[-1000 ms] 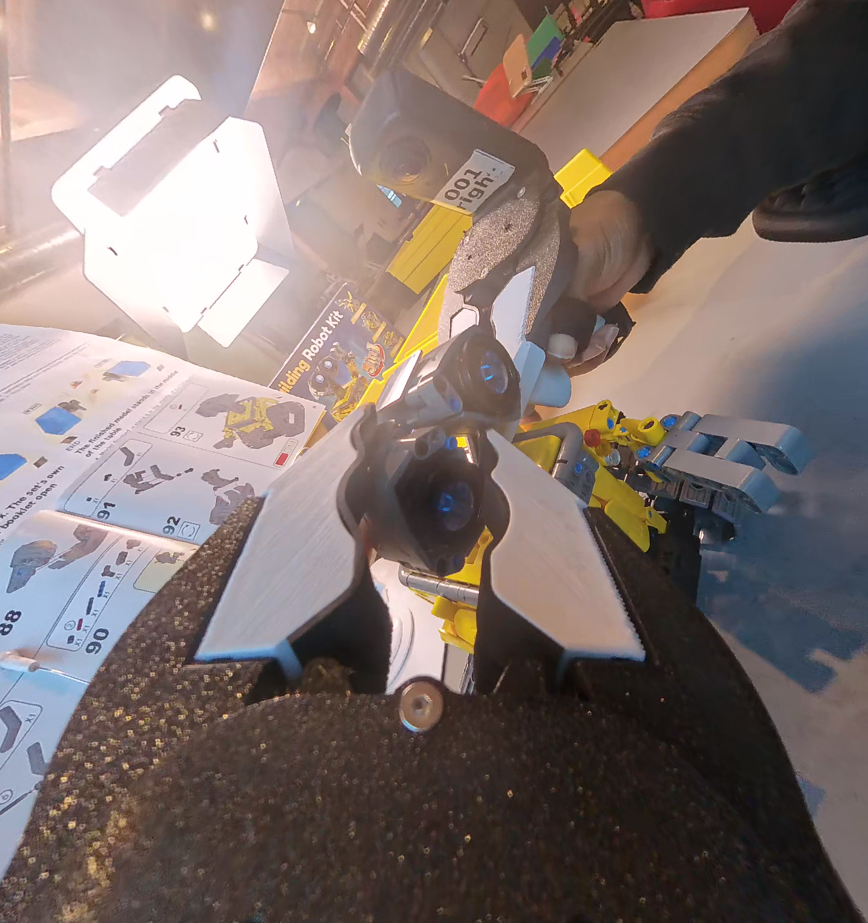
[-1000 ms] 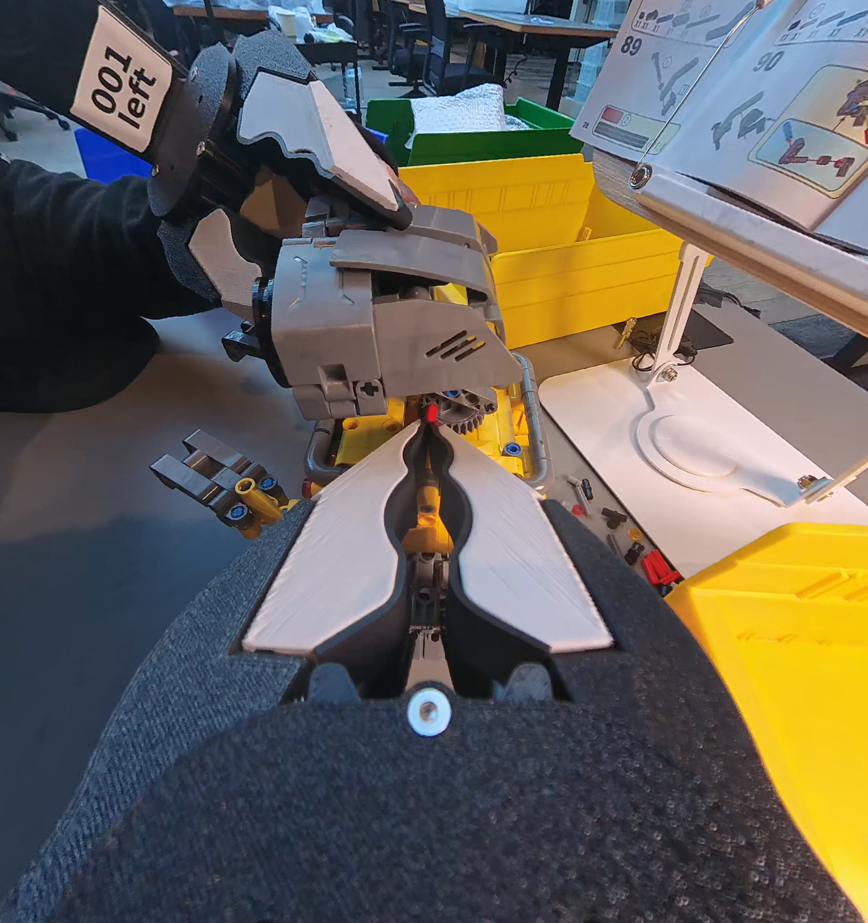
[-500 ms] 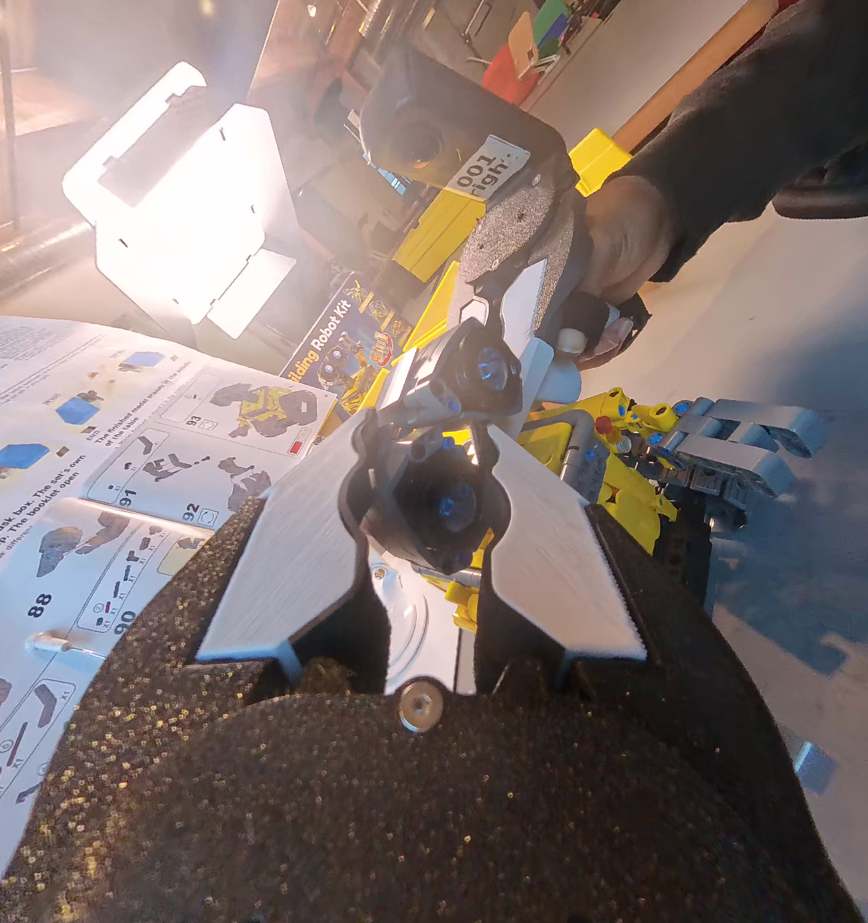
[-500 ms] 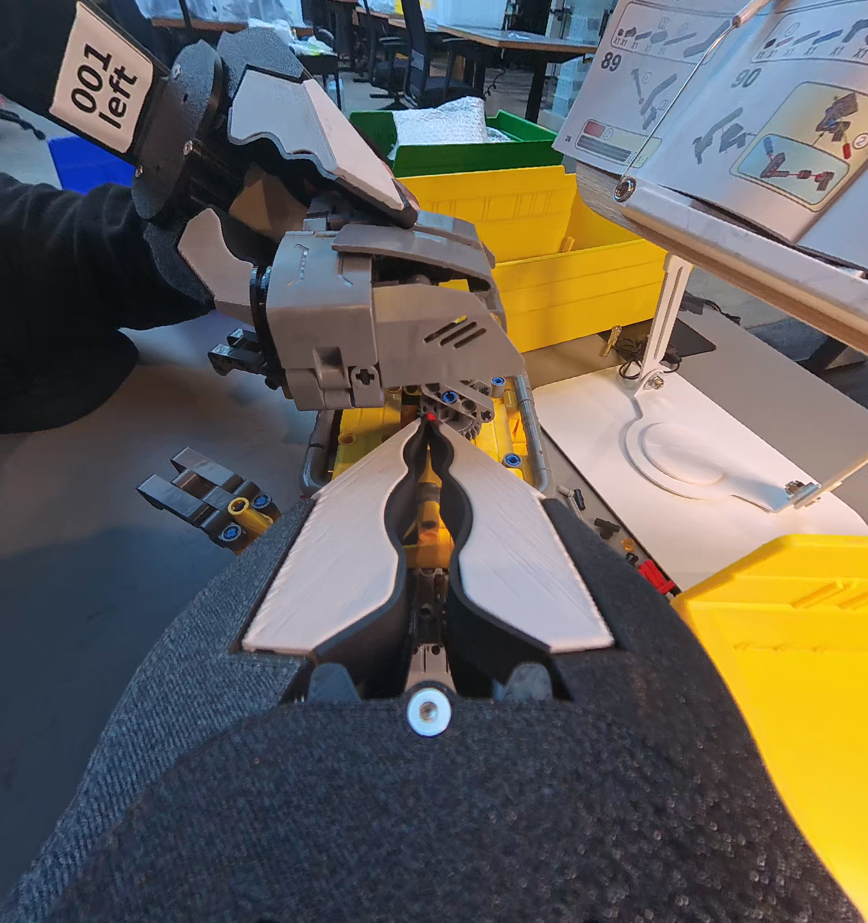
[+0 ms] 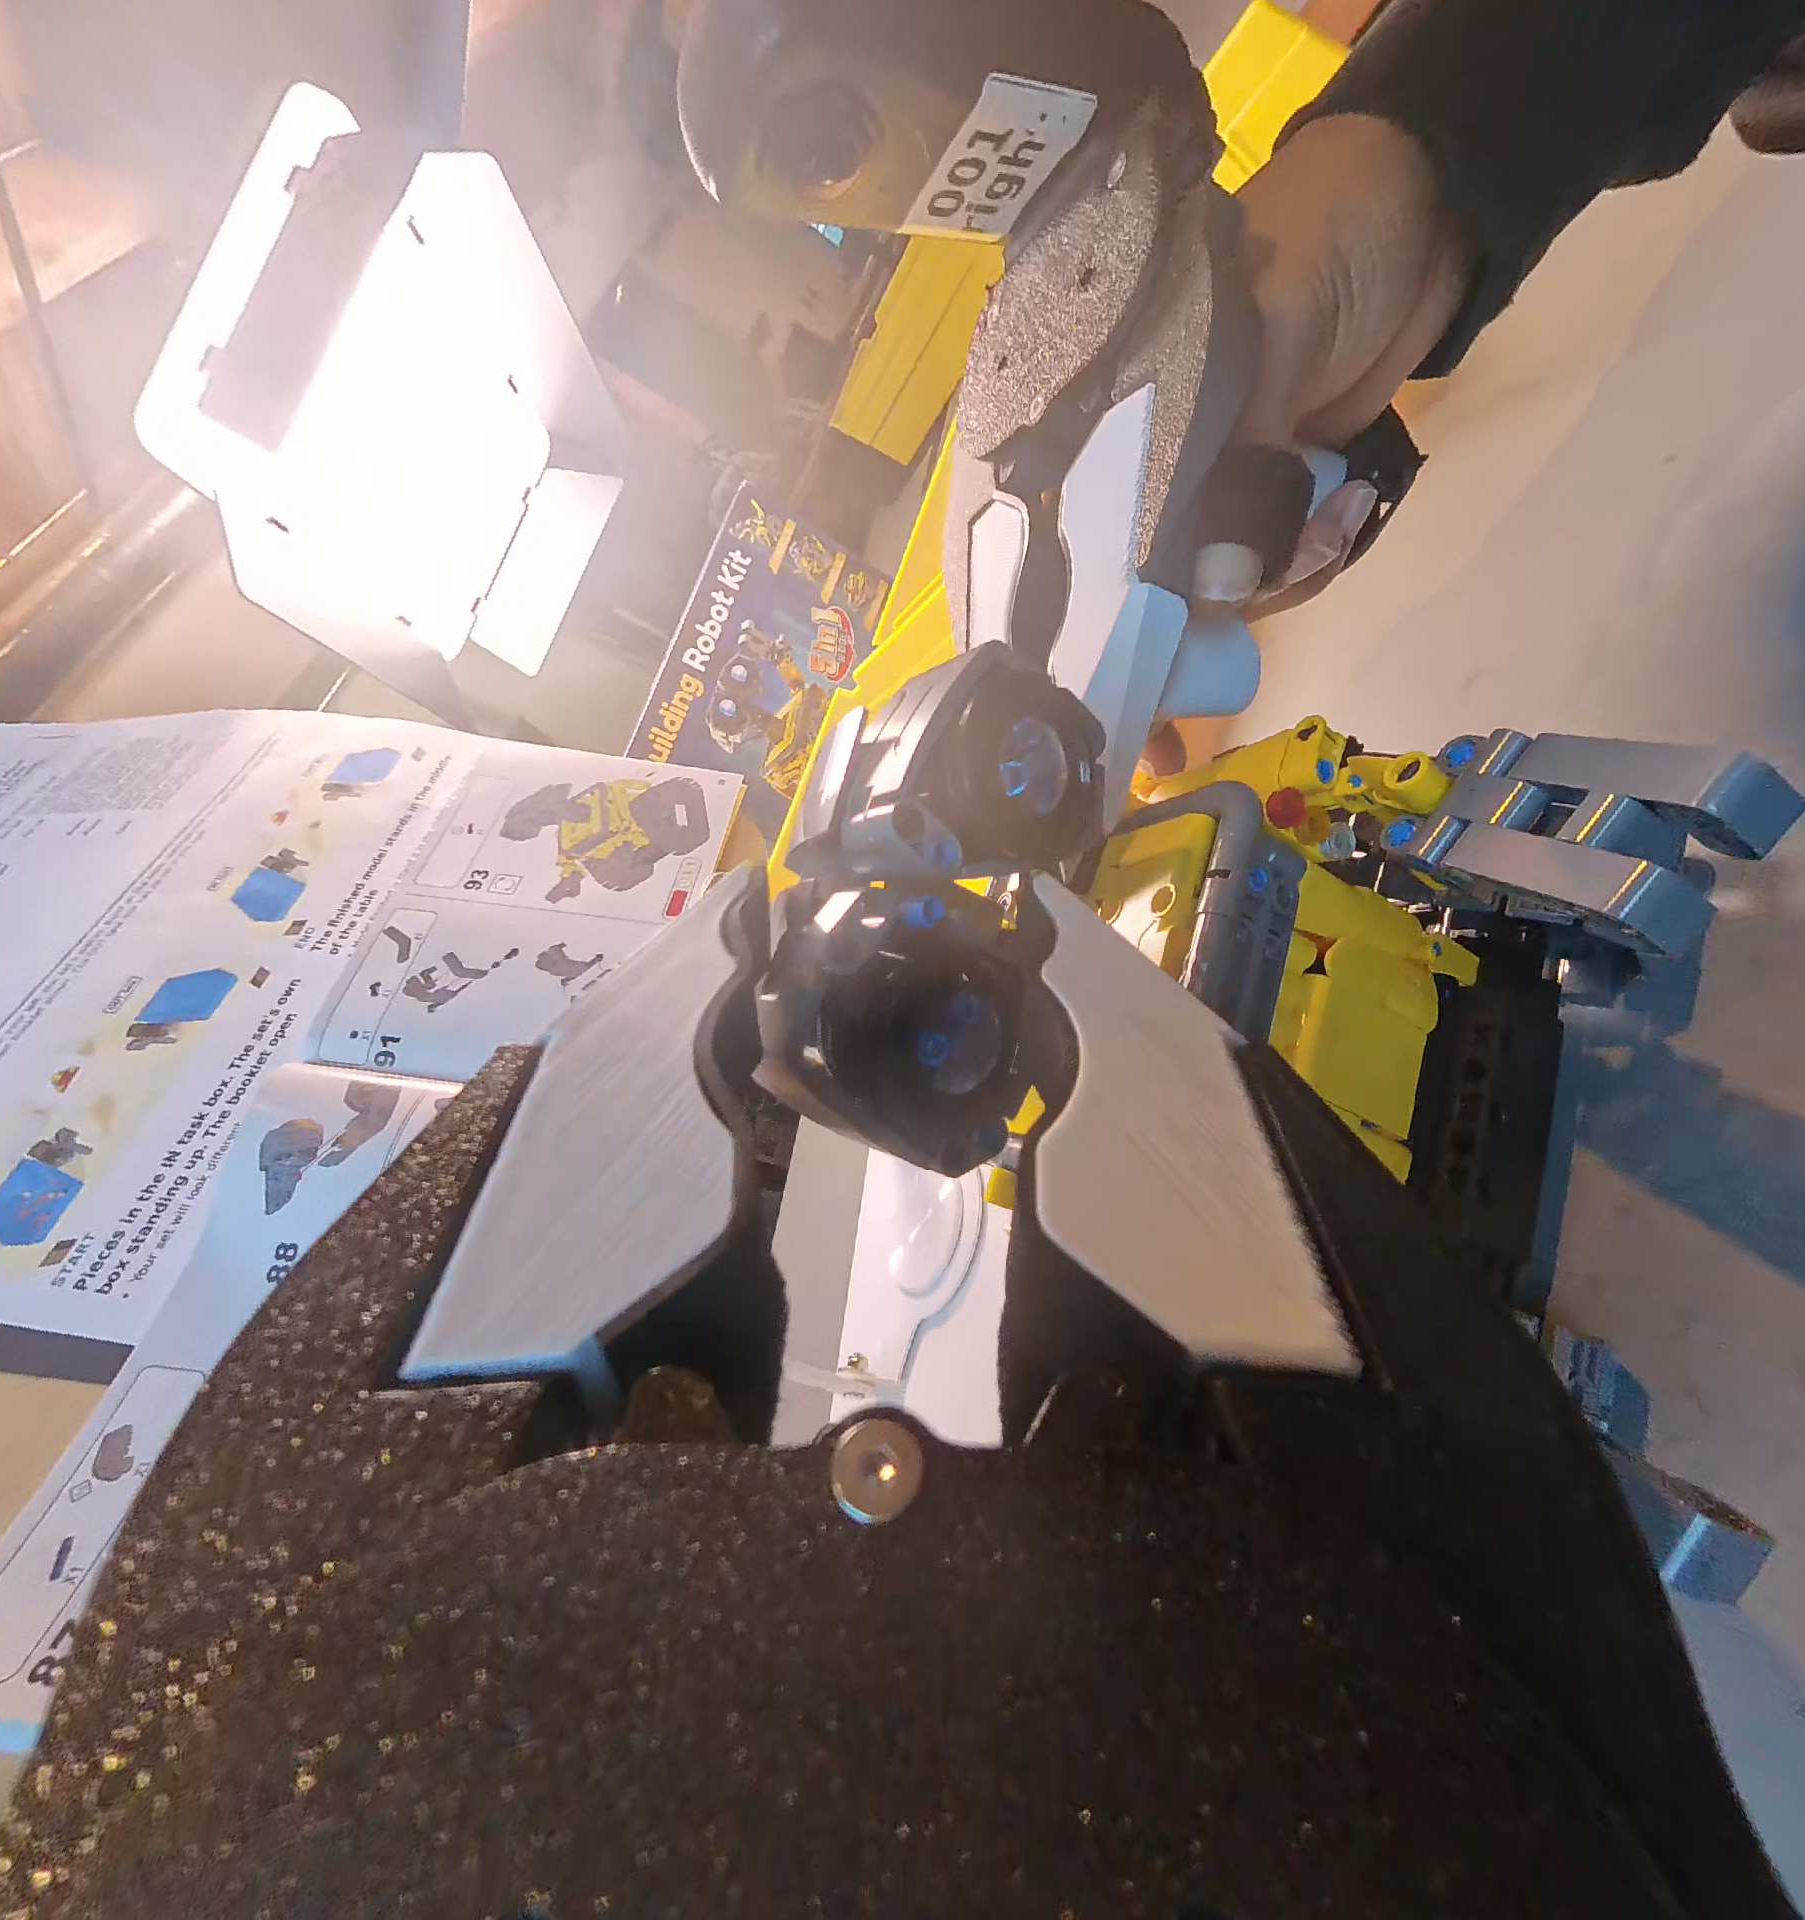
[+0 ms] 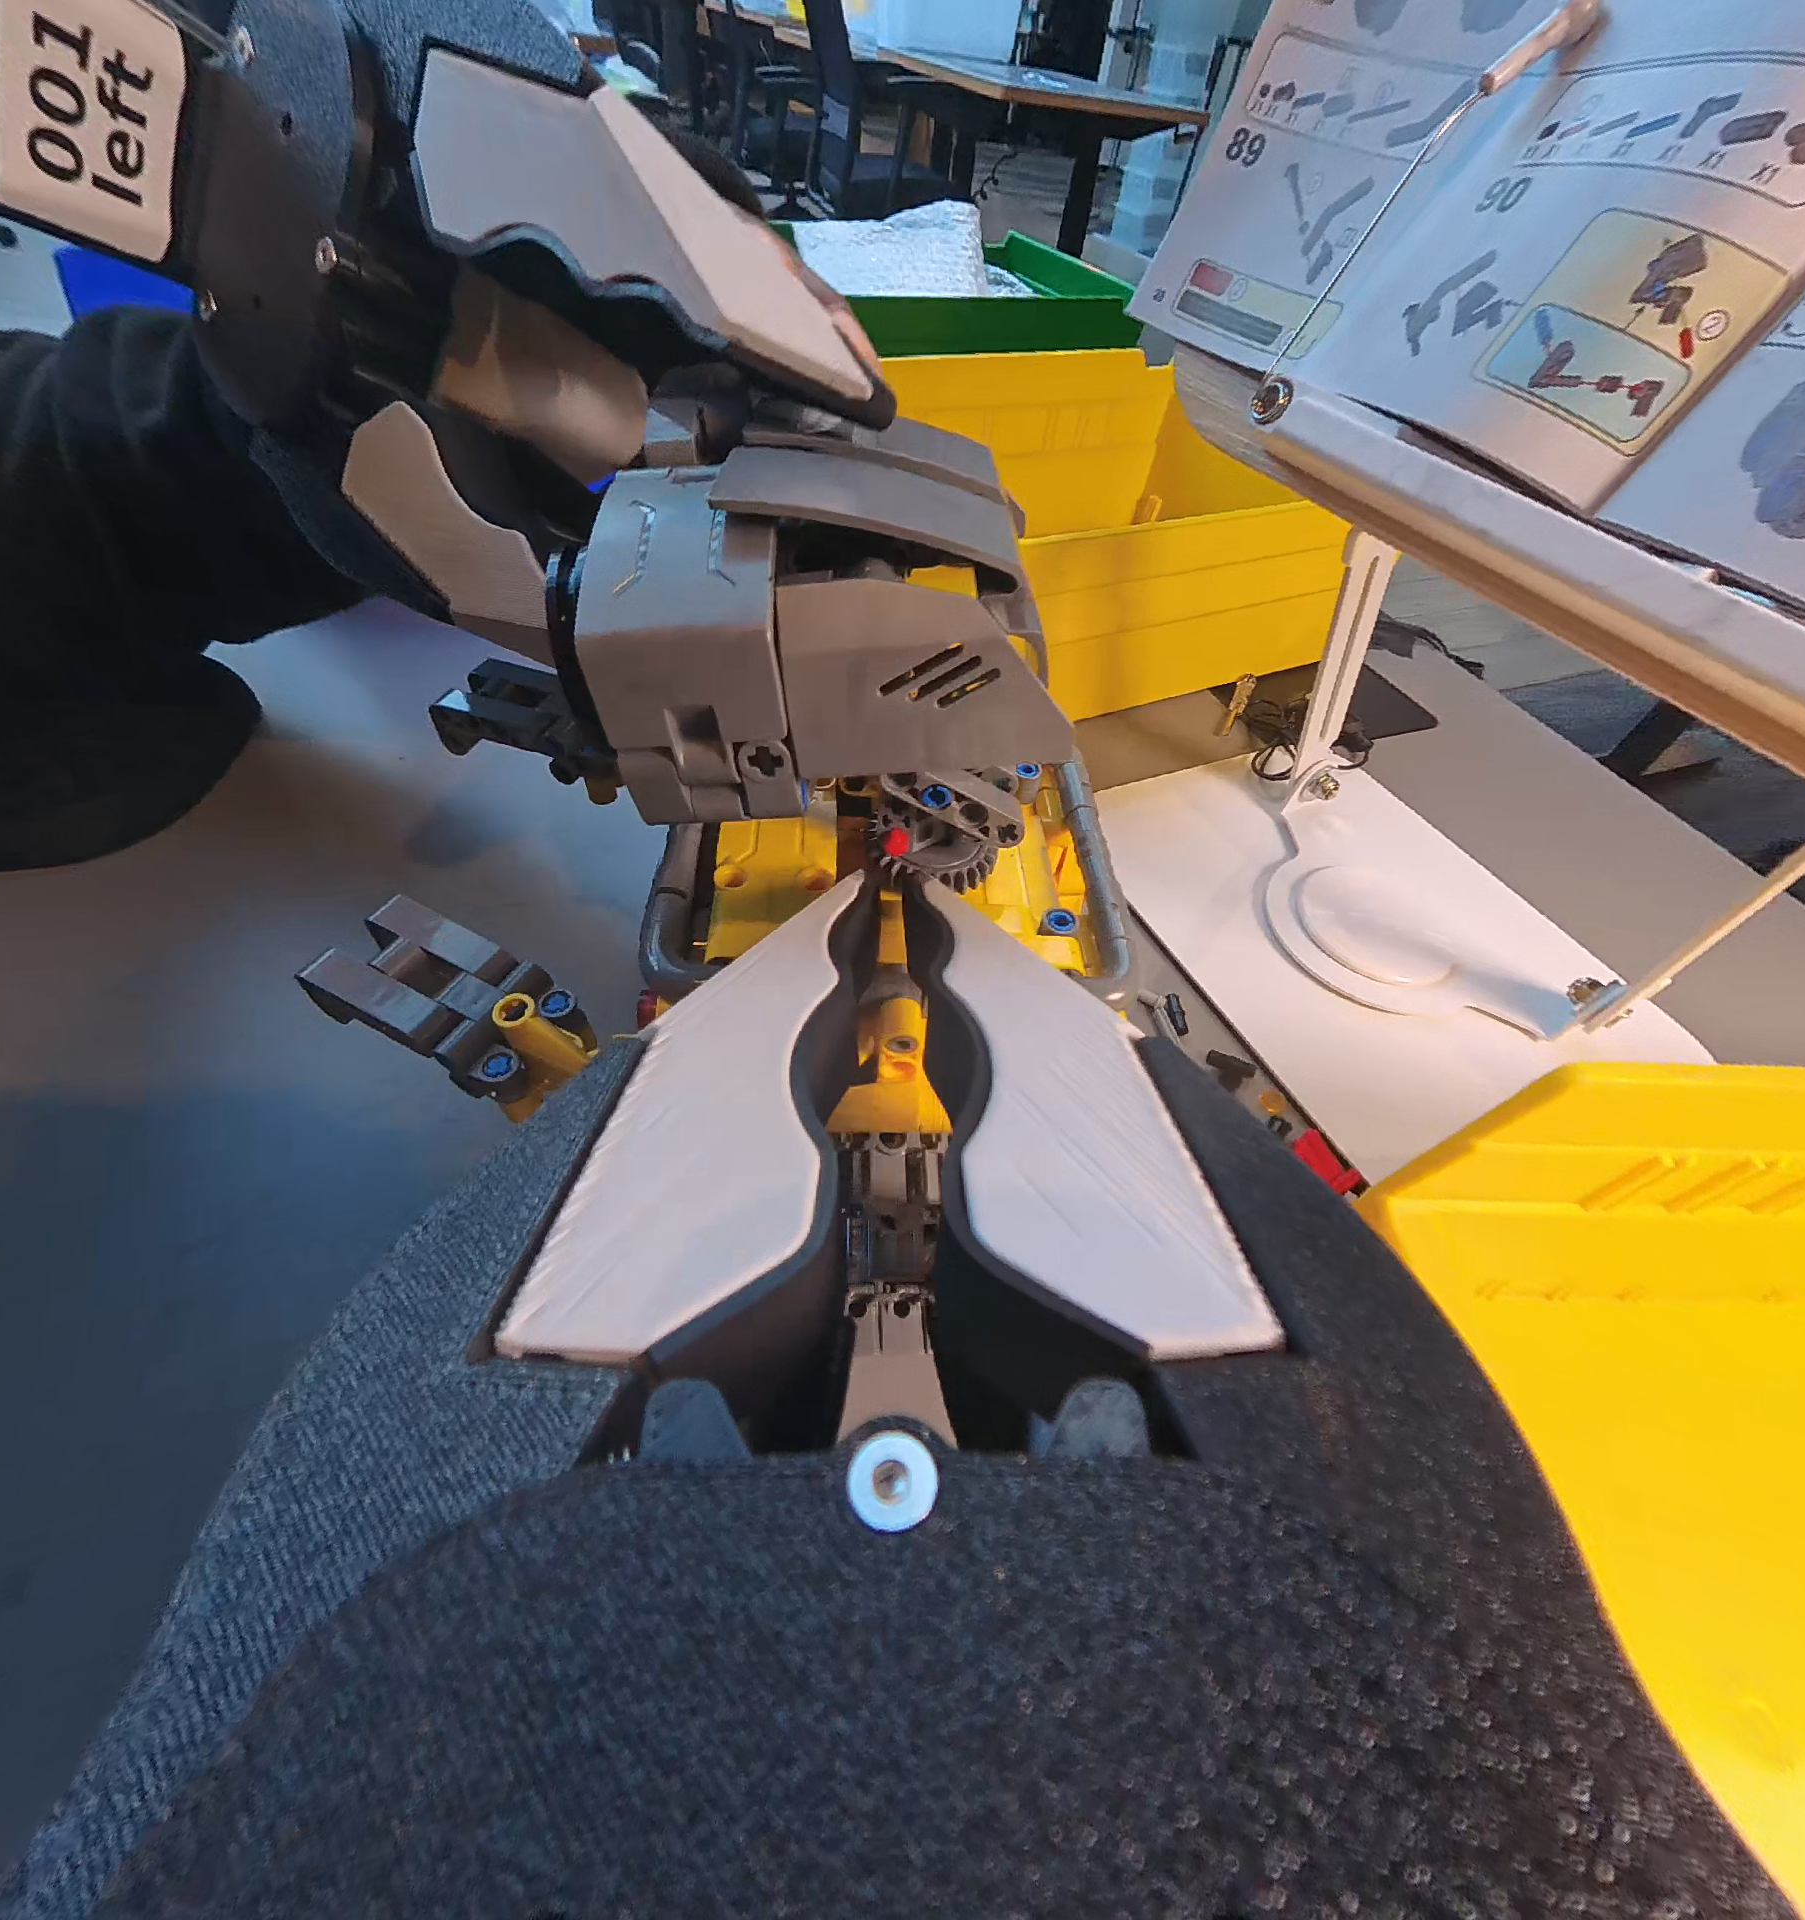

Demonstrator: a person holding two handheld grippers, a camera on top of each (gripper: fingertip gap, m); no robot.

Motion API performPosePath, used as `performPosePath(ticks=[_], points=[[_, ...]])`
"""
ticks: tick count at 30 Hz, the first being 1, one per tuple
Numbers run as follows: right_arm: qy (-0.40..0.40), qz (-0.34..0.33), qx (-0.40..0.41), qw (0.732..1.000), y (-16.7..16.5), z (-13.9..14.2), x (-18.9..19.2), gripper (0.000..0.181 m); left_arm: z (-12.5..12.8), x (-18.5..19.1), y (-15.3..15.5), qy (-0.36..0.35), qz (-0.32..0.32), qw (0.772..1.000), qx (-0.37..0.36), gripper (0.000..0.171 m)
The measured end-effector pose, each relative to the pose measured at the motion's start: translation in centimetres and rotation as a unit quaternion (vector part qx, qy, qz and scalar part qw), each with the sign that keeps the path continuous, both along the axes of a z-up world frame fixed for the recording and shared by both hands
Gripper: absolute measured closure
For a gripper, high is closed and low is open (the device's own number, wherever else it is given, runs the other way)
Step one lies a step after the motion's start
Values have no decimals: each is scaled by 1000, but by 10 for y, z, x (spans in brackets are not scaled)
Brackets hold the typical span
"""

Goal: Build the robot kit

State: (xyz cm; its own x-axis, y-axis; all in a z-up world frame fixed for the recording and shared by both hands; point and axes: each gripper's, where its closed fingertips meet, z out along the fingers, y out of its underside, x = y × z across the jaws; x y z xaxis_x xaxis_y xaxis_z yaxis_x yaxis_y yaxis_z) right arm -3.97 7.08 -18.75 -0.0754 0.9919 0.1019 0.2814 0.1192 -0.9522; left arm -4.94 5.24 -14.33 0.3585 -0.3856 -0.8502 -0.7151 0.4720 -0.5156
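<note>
Left gripper fingers are clamped on the grey head module; right gripper fingers pinch the yellow model. I'd keep both grips square, no twisting.

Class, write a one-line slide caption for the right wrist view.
Left gripper holds a grey head assembly over the yellow model body, gripped by the right gripper.

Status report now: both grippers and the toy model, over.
Left gripper shut on grey head. Right gripper shut on yellow body. Head sits right above body; instruction booklet overhangs close by.
</note>
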Motion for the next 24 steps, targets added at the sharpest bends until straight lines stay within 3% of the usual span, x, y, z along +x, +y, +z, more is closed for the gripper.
performPosePath(ticks=[5, 14, 18, 20, 24], points=[[2, -6, 4, 1000, 0, 2, 8, 174, -2, -1, -4, -5, 13, 1000, -12, 111], [-15, 0, 40, 999, -5, 4, 18, 163, 7, -17, -23, -51, 26, 998, -36, 106], [-32, 6, 70, 997, -12, 7, 19, 152, -3, -16, -25, -74, 22, 995, -61, 112], [-51, 0, 91, 995, -14, 6, 21, 141, -1, -12, -25, -84, 19, 994, -64, 120], [-48, -36, 139, 989, -19, 19, 22, 93, 11, -11, -17, -93, 24, 993, -62, 136]])
